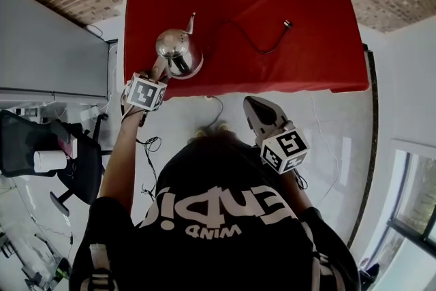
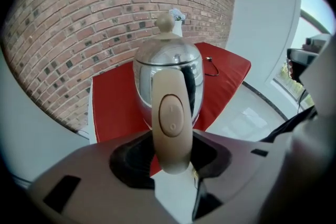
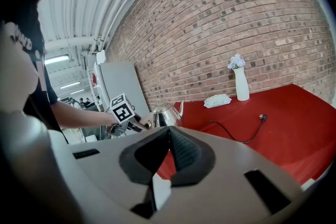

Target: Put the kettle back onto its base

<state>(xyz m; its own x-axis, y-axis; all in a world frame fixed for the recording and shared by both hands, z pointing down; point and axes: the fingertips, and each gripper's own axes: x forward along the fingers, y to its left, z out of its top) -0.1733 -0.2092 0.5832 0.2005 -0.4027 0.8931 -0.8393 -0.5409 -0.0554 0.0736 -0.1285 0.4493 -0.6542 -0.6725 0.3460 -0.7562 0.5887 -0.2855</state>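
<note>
Release looks like the step you are at. The kettle (image 1: 178, 51) stands upright on the red desk (image 1: 306, 58), right ahead of your left gripper (image 1: 161, 73), and its beige handle (image 2: 170, 118) rises between the left fingers (image 2: 94, 176). Those fingers are spread wide: the left gripper view shows a dark gap on each side of the handle, so nothing pinches it and the kettle carries its own weight. The base itself I cannot make out; the kettle's body and your fingers hide whatever lies under it. A black cord (image 1: 259, 44) runs across the desk from beside the kettle to a loose plug (image 1: 287, 24), well beyond your fingertips. That suggests the base sits beneath the kettle, so I judge the placing as good as done.

Your right gripper (image 1: 252, 104) hangs off the near edge of the desk, well apart from the kettle, its fingers (image 3: 184, 152) pressed together on nothing.

The next move calls for care on the left side only. Draw the spread fingers straight back along the line they point, away from the handle, without rolling the wrist, so that neither finger clips the handle and tips or drags the kettle. It stands near the desk's edge on your side, so a nudge toward you is the one to avoid
</note>
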